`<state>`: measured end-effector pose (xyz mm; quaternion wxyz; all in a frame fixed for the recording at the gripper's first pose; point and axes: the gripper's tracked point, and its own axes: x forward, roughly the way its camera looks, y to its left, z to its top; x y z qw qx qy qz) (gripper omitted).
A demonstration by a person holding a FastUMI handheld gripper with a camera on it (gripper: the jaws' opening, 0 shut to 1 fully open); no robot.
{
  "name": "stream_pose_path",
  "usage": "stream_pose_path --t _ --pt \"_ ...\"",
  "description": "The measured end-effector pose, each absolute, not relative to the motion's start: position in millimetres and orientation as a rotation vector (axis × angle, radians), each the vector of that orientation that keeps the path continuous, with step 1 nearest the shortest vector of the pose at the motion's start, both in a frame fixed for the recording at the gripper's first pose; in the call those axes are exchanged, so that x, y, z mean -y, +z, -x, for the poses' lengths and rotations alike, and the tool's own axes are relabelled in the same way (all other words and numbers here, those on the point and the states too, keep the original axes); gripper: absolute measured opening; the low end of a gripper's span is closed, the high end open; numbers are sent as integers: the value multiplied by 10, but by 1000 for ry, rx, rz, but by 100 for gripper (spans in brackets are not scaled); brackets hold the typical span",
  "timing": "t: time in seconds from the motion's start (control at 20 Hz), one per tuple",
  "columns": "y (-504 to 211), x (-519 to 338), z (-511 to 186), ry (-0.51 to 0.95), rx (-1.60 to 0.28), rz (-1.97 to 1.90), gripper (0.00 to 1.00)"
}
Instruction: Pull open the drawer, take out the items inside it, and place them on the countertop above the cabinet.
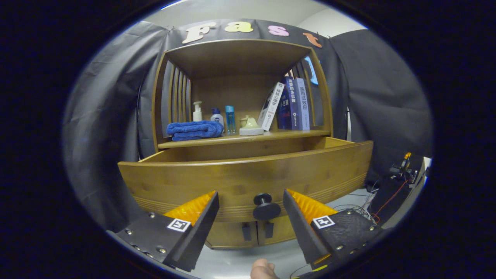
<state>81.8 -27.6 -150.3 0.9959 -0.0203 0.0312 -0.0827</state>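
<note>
Drawer (248, 176) pulled out from the cabinet (240, 97), front panel blocking any sight of the inside. Knob (266, 207) centred low on that panel, between the fingers of the gripper (251, 211), spread wide and touching nothing. Above, on the countertop (271, 135): blue towel (195, 130), bottles (217, 116), leaning books (288, 104).

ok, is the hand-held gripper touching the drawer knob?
Apart. In the gripper view the hand-held gripper is open, and the knob sits between its fingers with drawer front visible on both sides.
</note>
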Motion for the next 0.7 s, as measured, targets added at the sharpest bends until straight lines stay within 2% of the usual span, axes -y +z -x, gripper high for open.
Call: stream_pose_path --t 0.7 --pt "-1472 182 -1096 -70 -29 32 99"
